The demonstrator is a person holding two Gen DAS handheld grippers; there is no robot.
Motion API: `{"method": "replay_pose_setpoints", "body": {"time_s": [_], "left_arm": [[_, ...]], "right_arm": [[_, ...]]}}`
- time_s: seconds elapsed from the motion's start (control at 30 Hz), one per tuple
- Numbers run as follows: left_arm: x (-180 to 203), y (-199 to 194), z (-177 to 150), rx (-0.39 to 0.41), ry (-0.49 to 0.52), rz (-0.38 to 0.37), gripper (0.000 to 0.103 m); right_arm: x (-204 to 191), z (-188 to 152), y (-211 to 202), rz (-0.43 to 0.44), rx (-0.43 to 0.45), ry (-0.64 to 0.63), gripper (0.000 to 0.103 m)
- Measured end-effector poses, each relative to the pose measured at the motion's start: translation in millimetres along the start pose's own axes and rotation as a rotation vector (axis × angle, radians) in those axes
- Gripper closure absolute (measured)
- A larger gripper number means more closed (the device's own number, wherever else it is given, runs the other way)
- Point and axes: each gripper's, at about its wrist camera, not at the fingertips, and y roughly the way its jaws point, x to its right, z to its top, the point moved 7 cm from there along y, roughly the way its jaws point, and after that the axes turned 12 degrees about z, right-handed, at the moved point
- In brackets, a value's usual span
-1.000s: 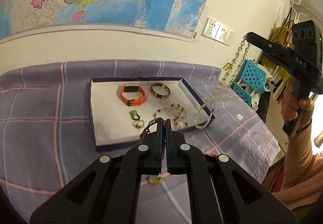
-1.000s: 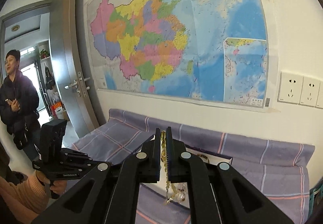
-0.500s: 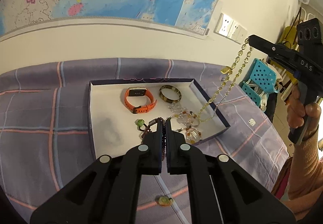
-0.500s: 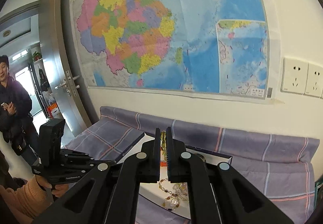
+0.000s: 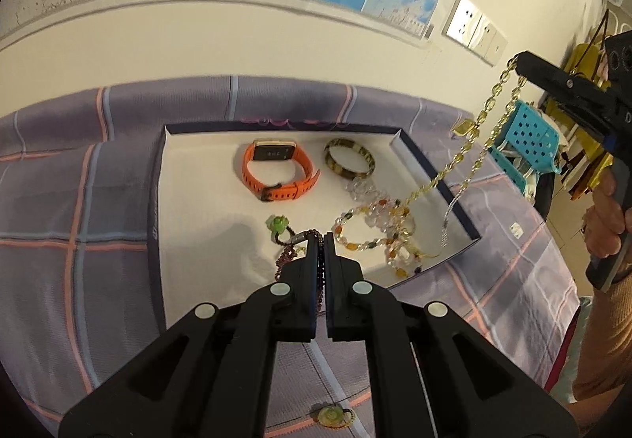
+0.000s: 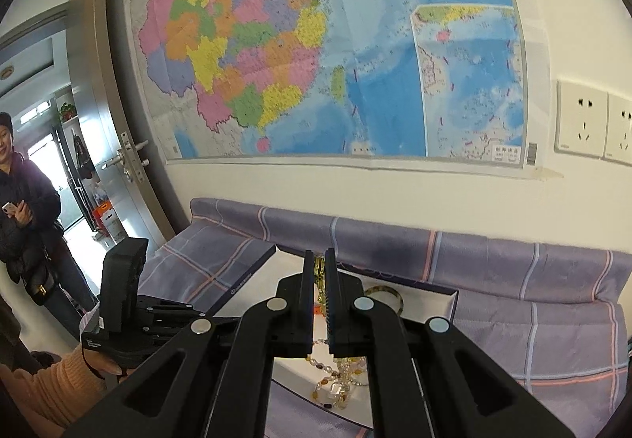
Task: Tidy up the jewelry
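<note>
A white tray with a dark rim [image 5: 197, 201] lies on the purple plaid cloth. It holds an orange watch [image 5: 276, 169], a brown bangle [image 5: 349, 161], a green-stone ring [image 5: 277, 223] and clear and amber bead strings [image 5: 375, 228]. My left gripper [image 5: 323, 240] is shut on a dark red bead bracelet [image 5: 286, 256], low over the tray's front. My right gripper [image 6: 320, 264], seen also in the left wrist view [image 5: 521, 66], is shut on a gold chain necklace [image 5: 474, 137]. The chain hangs down into the tray's right side.
A small green pendant [image 5: 331, 416] lies on the cloth in front of the tray. A blue perforated basket [image 5: 529, 137] stands right of the table. A map and wall sockets [image 6: 584, 121] are behind. A person [image 6: 19, 201] stands in the doorway at left.
My left gripper has moved forward over the tray with the dark bracelet. The right gripper has carried the gold chain left, so its lower end now hangs inside the tray.
</note>
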Motion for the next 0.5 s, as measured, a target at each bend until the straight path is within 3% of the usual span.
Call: {"method": "replay_pose_setpoints", "body": {"time_s": [0.5], "left_arm": [[1.6, 28.4, -13.7, -0.066, -0.001, 0.033, 0.099]], "right_arm": [[6.6, -24.6, 23.8, 0.033, -0.064, 0.042, 0.1]]}}
